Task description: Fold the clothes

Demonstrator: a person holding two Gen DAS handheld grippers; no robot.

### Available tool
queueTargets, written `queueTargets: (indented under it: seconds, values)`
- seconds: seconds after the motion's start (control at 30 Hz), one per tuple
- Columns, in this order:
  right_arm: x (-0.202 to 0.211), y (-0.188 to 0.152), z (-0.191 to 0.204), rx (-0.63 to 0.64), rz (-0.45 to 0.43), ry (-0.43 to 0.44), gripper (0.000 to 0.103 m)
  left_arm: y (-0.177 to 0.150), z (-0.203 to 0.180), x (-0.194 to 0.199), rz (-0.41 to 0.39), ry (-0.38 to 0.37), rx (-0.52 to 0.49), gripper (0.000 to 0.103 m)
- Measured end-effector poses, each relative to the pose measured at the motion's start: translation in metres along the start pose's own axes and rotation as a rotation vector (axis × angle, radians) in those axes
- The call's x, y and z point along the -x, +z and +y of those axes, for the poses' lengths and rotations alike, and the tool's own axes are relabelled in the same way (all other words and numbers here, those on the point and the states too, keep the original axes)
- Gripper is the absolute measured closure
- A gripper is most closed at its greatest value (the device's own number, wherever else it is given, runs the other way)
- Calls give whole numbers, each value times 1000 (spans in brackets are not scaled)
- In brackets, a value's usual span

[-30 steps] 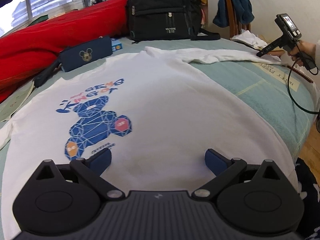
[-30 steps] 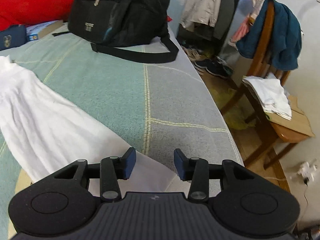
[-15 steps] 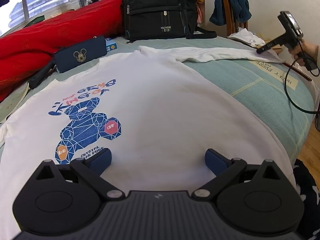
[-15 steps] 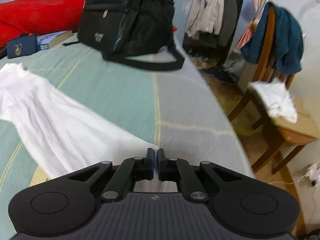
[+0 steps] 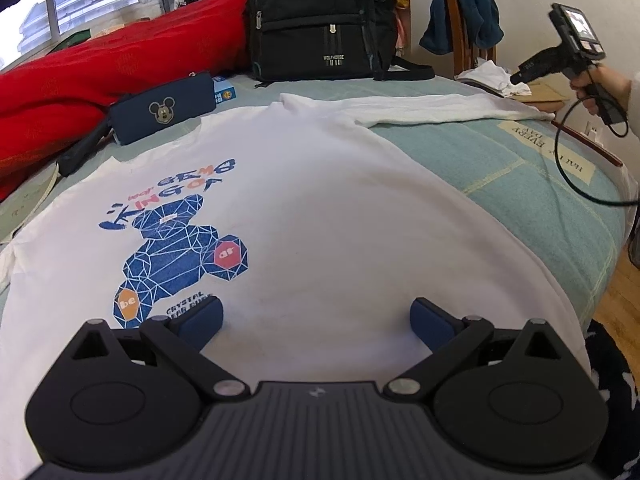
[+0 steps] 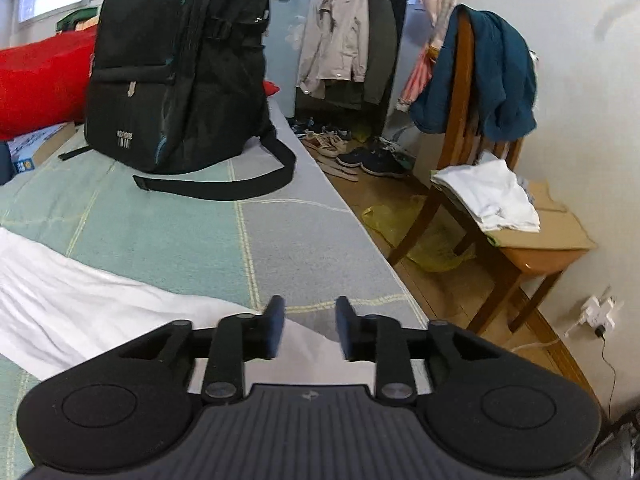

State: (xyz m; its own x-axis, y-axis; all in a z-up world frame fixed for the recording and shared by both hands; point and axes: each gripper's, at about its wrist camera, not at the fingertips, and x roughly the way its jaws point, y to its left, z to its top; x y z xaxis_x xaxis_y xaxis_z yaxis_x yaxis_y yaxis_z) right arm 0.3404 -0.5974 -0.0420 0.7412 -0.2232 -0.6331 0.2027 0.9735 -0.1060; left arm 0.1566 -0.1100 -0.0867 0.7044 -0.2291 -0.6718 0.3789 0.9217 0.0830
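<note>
The white T-shirt (image 5: 320, 208) lies spread flat, print side up, on the green checked bedcover (image 5: 532, 196), its body stretching straight ahead of the left gripper (image 5: 316, 314), whose jaws stand wide apart with the cloth of the lower body between and under them but nothing pinched. One long sleeve (image 5: 440, 108) runs out from the far shoulder, off to the right of those jaws, so its long axis lies crosswise to the body; its cuff end reaches the bed's right edge. There the right gripper (image 6: 310, 326) hangs just over the sleeve's tip (image 6: 100, 304), jaws parted to a narrow gap and closed on nothing, the white cloth lying beneath and to their left. The right hand is thus much the nearer to the cuff, the left to the hem. A shirt lying open like this, sleeve out, fits a fold about to start on that sleeve or a garment just laid out and smoothed; the pictures do not settle which. Beyond the shirt stand a black backpack (image 5: 320, 20), a dark pencil case (image 5: 164, 106) and a red quilt (image 5: 100, 76); right of the bed a chair (image 6: 472, 184) carries folded white clothes (image 6: 492, 196).
</note>
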Motion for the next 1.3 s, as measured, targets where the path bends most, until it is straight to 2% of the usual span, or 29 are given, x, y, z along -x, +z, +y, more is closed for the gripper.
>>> queueTargets:
  seconds: [0.23, 0.3, 0.37, 0.4, 0.43, 0.47, 0.57, 0.63, 0.7, 0.77, 0.83, 0.9, 1.0, 1.03, 1.13, 1.23, 1.27, 1.3]
  values:
    - [2, -12, -25, -157, 40, 41, 65, -1, 1, 2, -5, -4, 0, 3]
    - [4, -19, -22, -167, 39, 111, 65, 0, 1, 2, -4, -3, 0, 3]
    - [6, -25, -14, -161, 43, 178, 59, -1, 1, 2, -3, -4, 1, 3]
    - [1, -28, -9, -146, 68, 181, 54, -1, 0, 2, -2, -5, 0, 3]
    - [-3, -31, -4, -132, 93, 183, 52, -1, 0, 2, -2, -5, -1, 3]
    - [-8, -34, 1, -117, 119, 185, 52, -1, 0, 3, -1, -4, -3, 3]
    - [-13, -37, 4, -142, 143, 116, 55, 0, 2, 6, -5, 12, -4, 3]
    - [-7, -26, 14, -176, 131, 25, 52, 1, 4, 8, -12, 17, 6, 3]
    - [4, -15, 36, -150, 100, 64, 45, 1, 6, 8, -15, 19, 20, 3]
    - [12, -5, 68, -95, 84, 161, 38, 0, 6, 8, -12, 17, 18, 3]
    - [12, 2, 99, -48, 80, 203, 29, -1, 6, 8, -11, 18, 13, 3]
    - [0, 7, 120, -30, 104, 215, 27, -1, 7, 11, -18, 25, 5, 3]
    - [-28, 0, 133, -27, 167, 173, 27, -1, 13, 16, -33, 42, 6, 3]
    - [-33, -4, 125, -58, 165, 178, 23, -1, 17, 17, -36, 49, 13, 3]
    - [-34, -13, 95, -153, 144, 162, 23, -4, 30, 17, -34, 68, 50, 3]
    - [-28, -13, 79, -168, 180, 8, 23, -6, 42, 14, -26, 74, 99, 3]
    - [-23, -12, 77, -175, 195, -16, 23, -7, 45, 14, -27, 72, 115, 3]
    - [-16, -9, 80, -173, 198, 5, 23, -7, 49, 14, -28, 69, 131, 3]
